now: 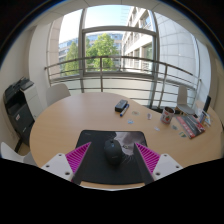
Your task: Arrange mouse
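A dark mouse (113, 152) lies on a black desk mat (100, 140) on a round wooden table (70, 120). My gripper (113, 157) is open, its pink-padded fingers (78, 157) spread wide to either side of the mouse. The mouse stands between them with a clear gap at each side and rests on the mat. The mat's near edge lies just below the mouse.
A small black box (121, 106) sits beyond the mat. A cup (167, 115) and colourful papers (192, 125) lie at the table's far right. A black chair (18, 104) stands at the left. Large windows with a railing (110, 62) are behind.
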Demonstrator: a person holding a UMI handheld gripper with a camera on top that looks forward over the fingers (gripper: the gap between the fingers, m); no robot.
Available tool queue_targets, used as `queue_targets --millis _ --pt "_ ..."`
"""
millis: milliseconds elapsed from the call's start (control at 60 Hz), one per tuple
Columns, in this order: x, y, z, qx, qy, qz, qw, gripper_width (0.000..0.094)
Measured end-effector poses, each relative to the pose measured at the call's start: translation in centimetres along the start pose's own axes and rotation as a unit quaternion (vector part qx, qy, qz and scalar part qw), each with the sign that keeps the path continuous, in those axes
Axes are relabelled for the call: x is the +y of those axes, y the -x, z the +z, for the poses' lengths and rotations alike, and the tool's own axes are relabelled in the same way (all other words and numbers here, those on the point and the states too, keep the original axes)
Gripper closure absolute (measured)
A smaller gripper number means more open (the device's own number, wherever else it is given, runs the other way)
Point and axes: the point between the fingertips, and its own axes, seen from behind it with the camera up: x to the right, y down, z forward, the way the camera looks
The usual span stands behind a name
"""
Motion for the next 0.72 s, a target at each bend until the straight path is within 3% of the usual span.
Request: queue_targets --millis 200,383,717 --pt "-0.9 1.1 -10.4 0.026 -0.037 0.005 0.999 0.0093" --pt "1.2 2.7 -17.9 0.043 -0.038 0.002 0.998 0.0093" --pt "3.3 4.3 -22.9 0.048 -0.041 -0.02 0.998 0.0092"
